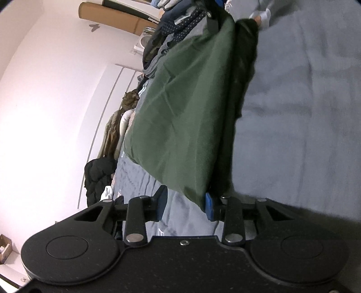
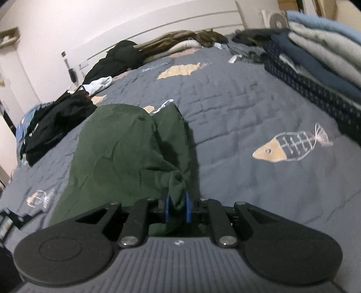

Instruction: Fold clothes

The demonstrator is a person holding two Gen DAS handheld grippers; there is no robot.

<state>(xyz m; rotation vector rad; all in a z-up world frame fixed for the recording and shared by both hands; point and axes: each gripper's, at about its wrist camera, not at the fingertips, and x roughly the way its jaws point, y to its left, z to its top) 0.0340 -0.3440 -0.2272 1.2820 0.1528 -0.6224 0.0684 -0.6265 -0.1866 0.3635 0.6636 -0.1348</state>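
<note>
Fingers of right gripper (image 2: 178, 208): blue pads (image 2: 167, 208) pressed together on a bunched edge of the green garment (image 2: 126, 153), cloth pinched between them at 6 o'clock of the right wrist view. Fingers of left gripper (image 1: 186, 206): blue pads (image 1: 209, 207) set apart, a corner of the same green garment (image 1: 180, 117) hanging down against the pad toward 5 o'clock; gap between the pads shows bedding only. Green garment: in the right wrist view, draped over the grey-blue quilt (image 2: 237, 108) from centre toward 7 o'clock, crumpled near the pads; in the left wrist view, lifted and spread as a broad smooth panel from centre toward 1 o'clock. Quilt: fish motif (image 2: 291, 146) at 3 o'clock. Stack of folded clothes (image 2: 320, 56): at 2 o'clock, on the quilt. Loose dark clothing (image 2: 56, 121): heaped at 9 o'clock. Black jacket (image 2: 117, 60): at 11 o'clock, near the white wall (image 2: 67, 18)
</note>
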